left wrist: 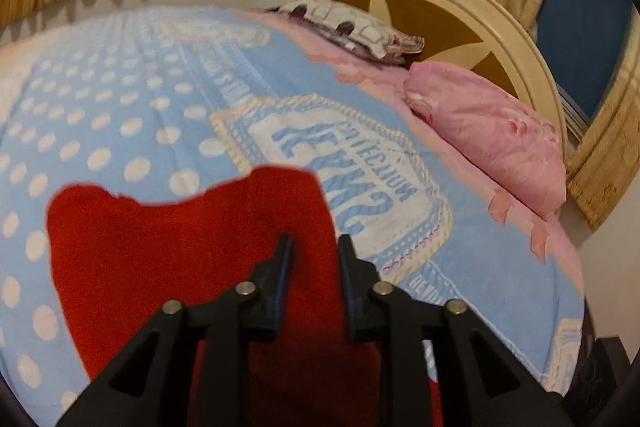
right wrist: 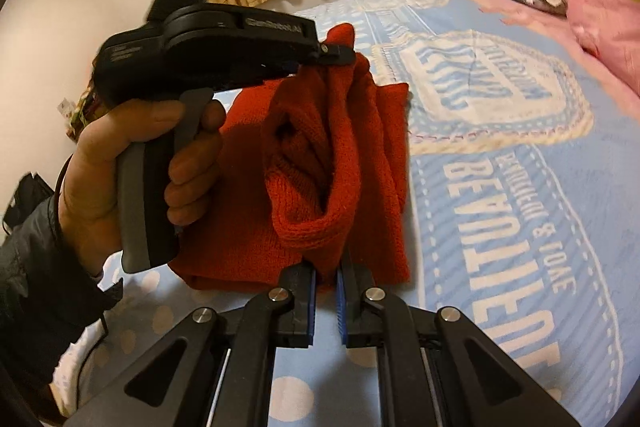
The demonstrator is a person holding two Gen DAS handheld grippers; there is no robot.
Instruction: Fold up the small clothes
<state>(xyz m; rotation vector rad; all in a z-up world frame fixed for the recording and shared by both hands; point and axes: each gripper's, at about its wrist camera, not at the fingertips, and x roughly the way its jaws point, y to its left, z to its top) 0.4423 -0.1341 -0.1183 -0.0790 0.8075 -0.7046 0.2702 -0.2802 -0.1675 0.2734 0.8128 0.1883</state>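
Note:
A red knit garment (left wrist: 168,255) lies on the blue bedspread (left wrist: 120,107). My left gripper (left wrist: 314,247) is shut on a fold of it, which runs up between the fingers. In the right wrist view the left gripper (right wrist: 344,57) holds the far end of the red garment (right wrist: 316,155) lifted off the bed. My right gripper (right wrist: 327,269) is shut on the garment's near ribbed edge. The cloth hangs bunched between the two grippers, with the rest lying flat underneath.
The bedspread (right wrist: 500,187) is blue with white dots and lettering. A pink pillow (left wrist: 492,131) and a patterned bundle (left wrist: 352,27) lie by the round headboard (left wrist: 460,11). Curtains and a white wall stand behind. A person's hand (right wrist: 120,155) holds the left gripper.

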